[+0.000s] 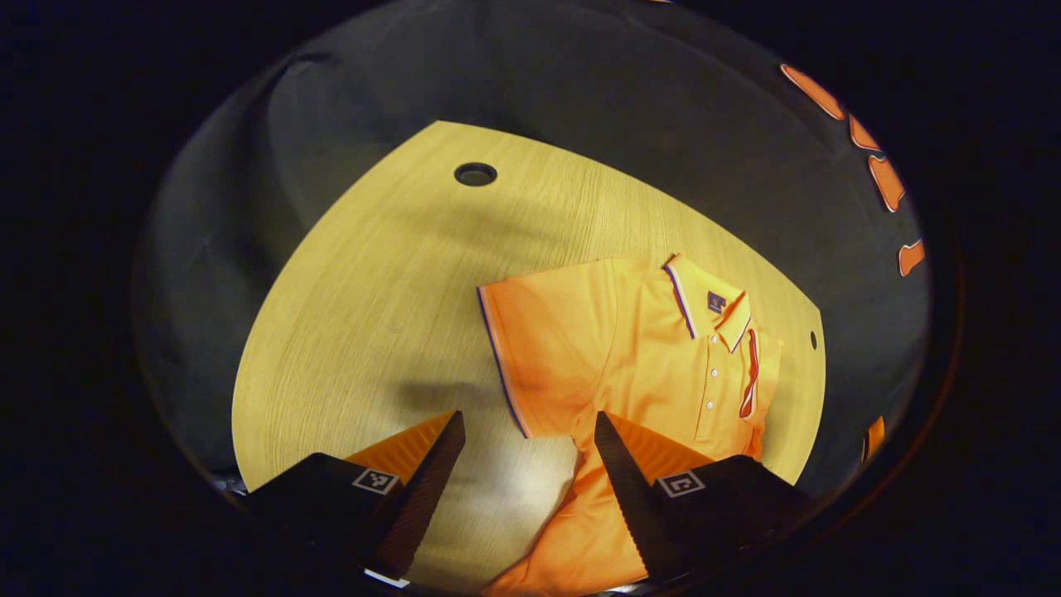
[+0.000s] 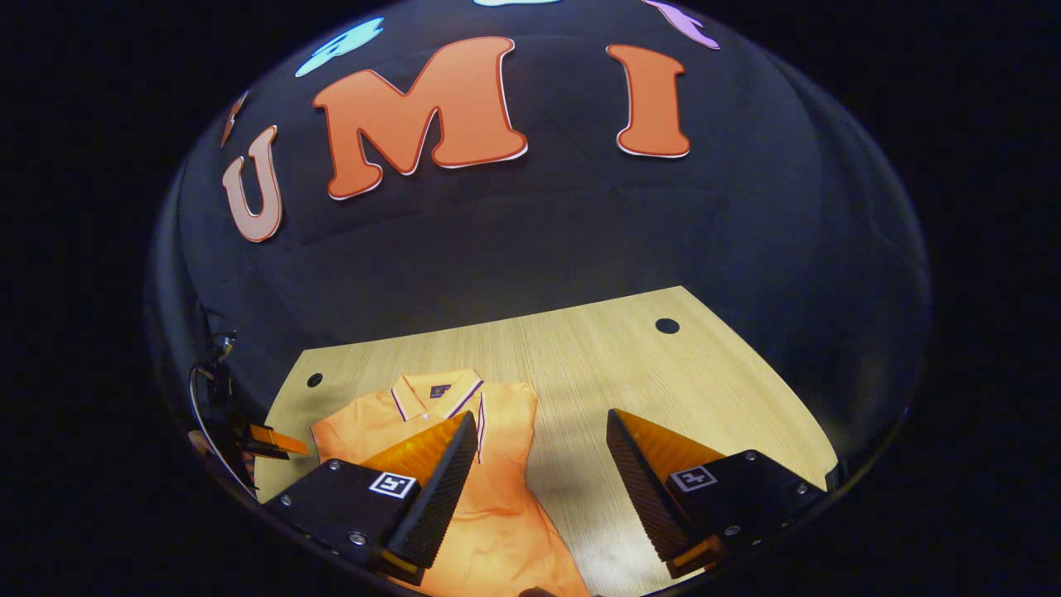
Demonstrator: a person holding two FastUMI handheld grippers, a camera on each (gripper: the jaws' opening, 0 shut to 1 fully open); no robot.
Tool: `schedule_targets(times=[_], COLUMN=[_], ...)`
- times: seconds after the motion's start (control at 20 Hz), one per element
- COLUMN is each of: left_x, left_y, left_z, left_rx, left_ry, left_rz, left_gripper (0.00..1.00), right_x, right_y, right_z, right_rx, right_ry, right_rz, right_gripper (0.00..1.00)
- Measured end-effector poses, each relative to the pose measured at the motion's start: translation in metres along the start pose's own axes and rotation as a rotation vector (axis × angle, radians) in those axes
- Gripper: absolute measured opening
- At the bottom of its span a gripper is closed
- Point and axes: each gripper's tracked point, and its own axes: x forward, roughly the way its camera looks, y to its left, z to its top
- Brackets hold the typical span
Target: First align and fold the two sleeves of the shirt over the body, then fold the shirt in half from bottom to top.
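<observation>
- Polo shirt (image 1: 655, 365), orange with striped trim at collar and cuffs, lies face up on the wooden table (image 1: 373, 290), collar toward the booth wall and hem toward the person.
- In the left gripper view one short sleeve (image 1: 530, 356) sticks out flat to the side, its striped cuff on bare wood; that sleeve is not yet folded over the body.
- On the other side, in the same view, a striped cuff (image 1: 750, 373) lies on the chest just beside the button placket, so that sleeve looks already folded in, though the fisheye edge makes this hard to be sure of.
- From the right gripper view the shirt (image 2: 497, 497) shows a straight, narrow edge on the near side, which fits that reading.
- The left gripper (image 1: 530, 431) hangs above the table with its fingers spread wide, holding nothing; the outstretched sleeve's lower corner sits just ahead of the gap.
- The right gripper (image 2: 543, 431) is likewise spread and empty, over bare wood beside the shirt.
- My judgement: about a third done. The remaining sleeve fold and the bottom-to-top fold are left.
</observation>
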Motion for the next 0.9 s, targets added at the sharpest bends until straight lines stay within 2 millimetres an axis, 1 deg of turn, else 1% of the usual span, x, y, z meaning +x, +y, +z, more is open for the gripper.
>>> schedule_targets(times=[0.1, 0.15, 0.2, 0.25, 0.3, 0.35, 0.45, 0.5, 0.6, 0.65, 0.7, 0.75, 0.8, 0.9], left_x=[0.018, 0.026, 0.035, 0.043, 0.05, 0.052, 0.062, 0.064, 0.067, 0.069, 0.066, 0.071, 0.068, 0.071], left_y=[0.002, 0.004, 0.006, 0.006, 0.004, 0.005, 0.015, 0.016, 0.012, 0.012, 0.011, 0.007, 0.003, -0.002], left_z=[0.004, 0.002, 0.006, 0.006, 0.006, 0.006, 0.014, 0.018, 0.024, 0.024, 0.021, 0.025, 0.028, 0.029], left_rx=[-0.002, -0.005, 0.001, 0.005, -0.011, -0.023, -0.002, 0.001, 0.019, 0.019, 0.035, 0.043, 0.046, 0.048], left_ry=[0.059, 0.096, 0.107, 0.128, 0.15, 0.175, 0.157, 0.152, 0.144, 0.153, 0.171, 0.15, 0.14, 0.13], left_rz=[0.017, 0.036, 0.055, 0.065, 0.066, 0.078, 0.139, 0.169, 0.193, 0.214, 0.229, 0.222, 0.214, 0.195], left_gripper=[0.97, 0.97, 0.97, 0.97, 0.94, 0.97, 0.97, 0.97, 0.96, 0.94, 0.89, 0.83, 0.66, 0.31], right_x=[-0.018, -0.027, -0.034, -0.041, -0.047, -0.052, -0.06, -0.064, -0.071, -0.075, -0.079, -0.081, -0.082, -0.083], right_y=[-0.006, -0.009, -0.012, -0.013, -0.014, -0.013, -0.013, -0.013, -0.015, -0.016, -0.016, -0.015, -0.016, -0.018], right_z=[-0.006, -0.009, -0.012, -0.013, -0.018, -0.021, -0.028, -0.031, -0.037, -0.041, -0.041, -0.043, -0.047, -0.058], right_rx=[0.007, 0.009, 0.01, 0.014, 0.022, 0.034, 0.051, 0.053, 0.053, 0.05, 0.046, 0.044, 0.045, 0.047], right_ry=[0.002, 0.002, -0.002, -0.007, -0.007, -0.006, 0.0, 0.0, 0.005, 0.013, 0.01, 0.006, 0.01, 0.032], right_rz=[-0.027, -0.036, -0.048, -0.054, -0.059, -0.056, -0.056, -0.056, -0.062, -0.068, -0.069, -0.072, -0.076, -0.082], right_gripper=[0.96, 0.96, 0.95, 0.96, 0.95, 0.95, 0.95, 0.96, 0.96, 0.95, 0.95, 0.95, 0.95, 0.95])
